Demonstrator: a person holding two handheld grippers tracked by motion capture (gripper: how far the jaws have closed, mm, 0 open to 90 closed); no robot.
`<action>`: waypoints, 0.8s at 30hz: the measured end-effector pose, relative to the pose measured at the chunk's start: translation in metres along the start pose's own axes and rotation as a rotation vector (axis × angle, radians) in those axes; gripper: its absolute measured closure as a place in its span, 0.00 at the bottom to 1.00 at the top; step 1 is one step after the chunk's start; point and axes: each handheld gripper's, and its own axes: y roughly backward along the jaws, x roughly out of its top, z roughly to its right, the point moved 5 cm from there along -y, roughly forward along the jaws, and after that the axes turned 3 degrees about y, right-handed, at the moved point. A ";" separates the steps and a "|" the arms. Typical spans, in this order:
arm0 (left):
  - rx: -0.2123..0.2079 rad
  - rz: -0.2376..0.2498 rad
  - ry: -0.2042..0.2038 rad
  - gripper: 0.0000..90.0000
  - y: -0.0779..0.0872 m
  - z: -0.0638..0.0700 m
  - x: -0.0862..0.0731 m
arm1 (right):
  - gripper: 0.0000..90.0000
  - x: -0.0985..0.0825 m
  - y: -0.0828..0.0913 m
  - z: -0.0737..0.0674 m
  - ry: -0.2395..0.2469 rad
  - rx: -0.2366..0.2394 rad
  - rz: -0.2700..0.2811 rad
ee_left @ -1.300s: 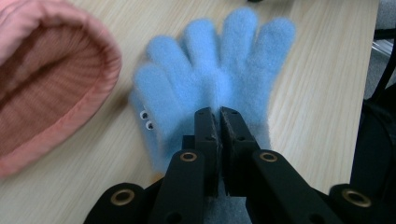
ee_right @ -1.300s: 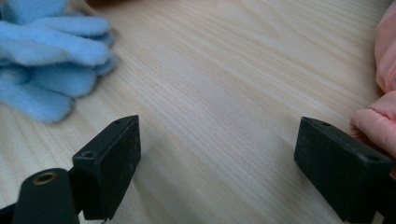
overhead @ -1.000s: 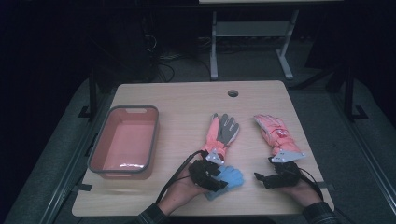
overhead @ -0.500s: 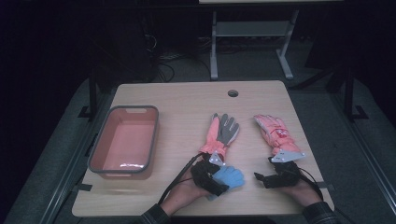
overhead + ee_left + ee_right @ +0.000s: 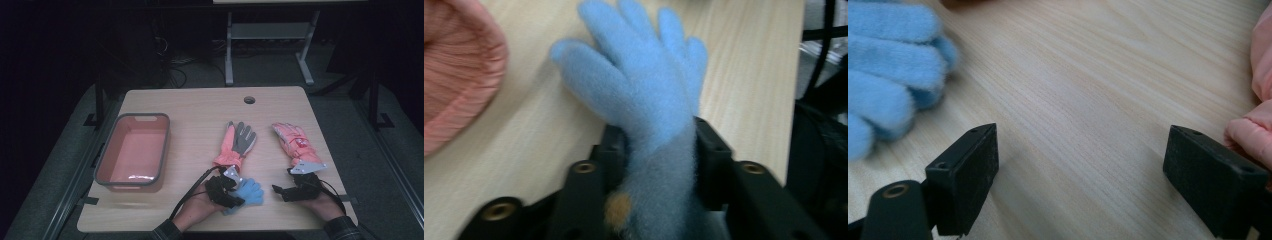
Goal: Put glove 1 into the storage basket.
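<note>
- Left gripper (image 5: pixel 651 150): jaws have just been closing and now pinch the cuff of the blue fleece glove (image 5: pixel 639 85) from both sides. The grasp reads as made; the pads press into the pile.
- In the high view the left gripper (image 5: pixel 226 192) sits at the near edge of the table (image 5: pixel 200 107), with the blue fleece glove (image 5: pixel 248 191) spreading from it toward the person's right.
- Long axis of the glove: it runs straight out along the gripper's own line, cuff between the jaws, fingers pointing away and lying flat on the wood. Any lift would, in my judgement, carry it by the cuff with the fingers trailing.
- Right gripper (image 5: pixel 1080 175): jaws stand wide apart over bare wood, nothing between them. It rests at the near right (image 5: pixel 295 191).
- The blue glove's fingertips lie just beside the right gripper, on its left; the left hand has the grasp, so the right is idle for now.
- A pink padded glove (image 5: pixel 294 142) lies just beyond the right gripper, touching or nearly touching one jaw.
- A pink-and-grey glove (image 5: pixel 237 142) lies just beyond the left gripper.
- A pink bin (image 5: pixel 132 150) stands well to the left, the likely destination, and the left hand is the nearer to it.
</note>
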 end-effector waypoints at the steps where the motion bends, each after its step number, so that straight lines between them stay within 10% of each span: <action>1: -0.004 -0.002 0.002 0.78 0.000 0.000 0.000 | 0.16 0.000 0.000 0.000 0.000 0.000 0.000; 24: -0.064 0.081 0.039 0.84 0.037 -0.008 0.010 | 0.16 0.000 0.000 0.000 0.006 0.000 0.003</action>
